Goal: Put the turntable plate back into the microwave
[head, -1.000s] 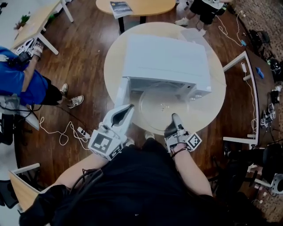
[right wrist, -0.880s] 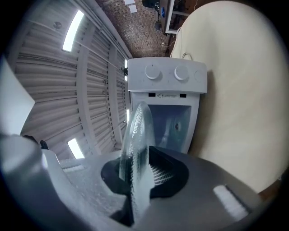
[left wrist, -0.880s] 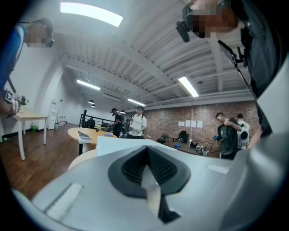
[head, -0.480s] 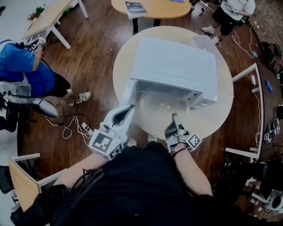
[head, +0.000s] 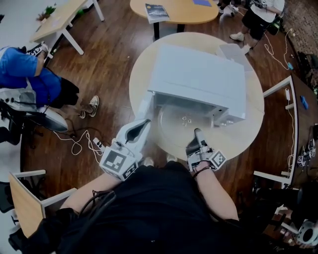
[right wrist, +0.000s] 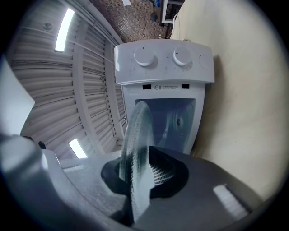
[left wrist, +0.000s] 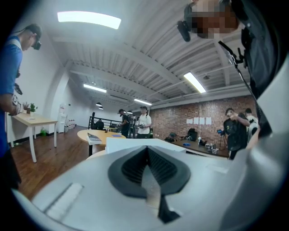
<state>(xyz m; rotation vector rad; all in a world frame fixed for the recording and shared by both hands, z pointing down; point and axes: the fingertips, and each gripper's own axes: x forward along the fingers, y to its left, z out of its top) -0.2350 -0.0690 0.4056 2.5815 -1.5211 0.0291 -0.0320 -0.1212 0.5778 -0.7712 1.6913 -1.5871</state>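
Note:
A white microwave (head: 198,79) stands on a round pale table (head: 243,134), its door (head: 144,106) swung open to the left. The clear glass turntable plate (head: 179,121) lies level in front of the opening, its far part under the microwave's top. My right gripper (head: 197,133) is shut on the plate's near rim. In the right gripper view the plate's edge (right wrist: 135,149) runs between the pads toward the open cavity (right wrist: 174,122). My left gripper (head: 144,121) hangs by the door's lower edge, shut with nothing in it, and the left gripper (left wrist: 146,155) points past the microwave.
A white box (head: 231,49) sits on the table behind the microwave. An oval wooden table (head: 184,10) with a book stands beyond. A person in blue (head: 30,74) is at the left, cables (head: 74,141) lie on the floor, and a white desk frame (head: 288,124) stands at the right.
The head view has shifted, so the table and microwave sit further right. The right gripper with the plate has crept slightly toward the opening. The left gripper has kept still.

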